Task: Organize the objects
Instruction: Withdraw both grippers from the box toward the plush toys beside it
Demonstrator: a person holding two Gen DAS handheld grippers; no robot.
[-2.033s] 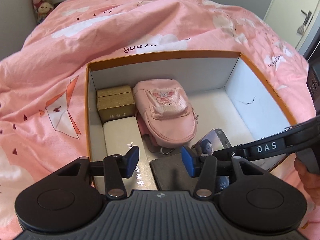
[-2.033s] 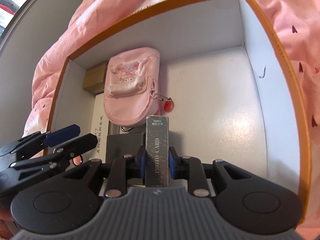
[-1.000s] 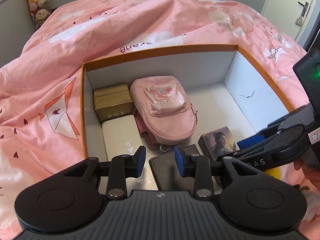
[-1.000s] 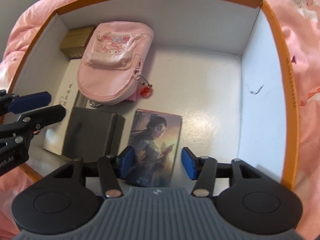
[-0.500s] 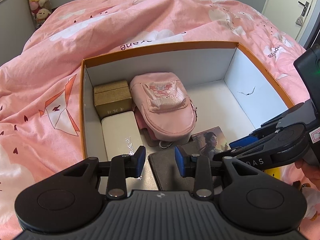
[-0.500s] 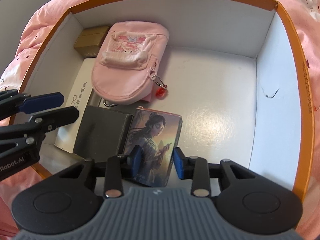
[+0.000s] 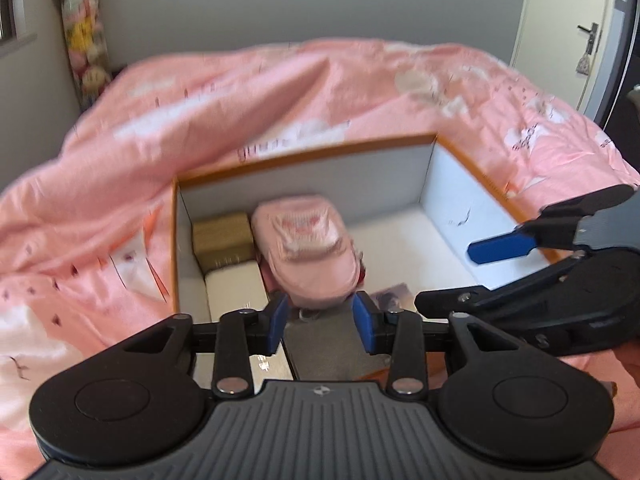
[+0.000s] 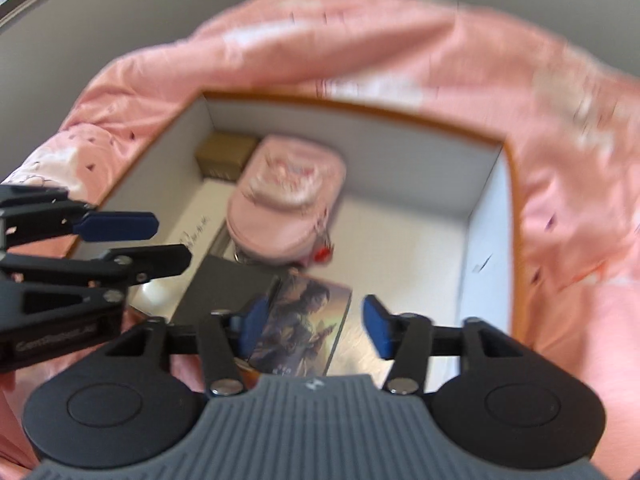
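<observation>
- Left wrist view: the left gripper [image 7: 320, 322] sits at lower centre, its blue-padded jaws partly apart and holding nothing.
- Behind the jaws, the orange-rimmed cardboard box with white inner walls [image 7: 436, 172] occupies the middle of the frame and rests on a pink printed duvet [image 7: 248, 92].
- Inside the box, a pink fabric pouch [image 7: 306, 250] lies at centre, just above the left gripper's fingertips in the frame.
- To the left of the pouch, a gold rectangular box [image 7: 222, 240] sits in the box's far left corner; a white flat box [image 7: 236, 286] lies directly below it in the frame, touching it.
- A dark grey flat box [image 7: 324, 344] shows between and below the left jaws.
- The right gripper [image 7: 460, 276] enters from the right edge of the frame, above the box's near right part.
- Right wrist view: the right gripper [image 8: 316, 326] sits at lower centre, jaws wide apart and empty.
- The illustrated photo-card box bearing a painted figure [image 8: 306, 324] lies flat on the box floor between the spread jaws, with no contact visible on the right pad; contact at the left pad cannot be determined.
- The photo-card box rests just right of the dark grey flat box [image 8: 228, 288] and just below the pink pouch [image 8: 288, 204] in the frame.
- The left gripper [image 8: 168, 242] appears at the left edge of the frame, over the white flat box [image 8: 192, 236].
- Both views are motion-blurred.
</observation>
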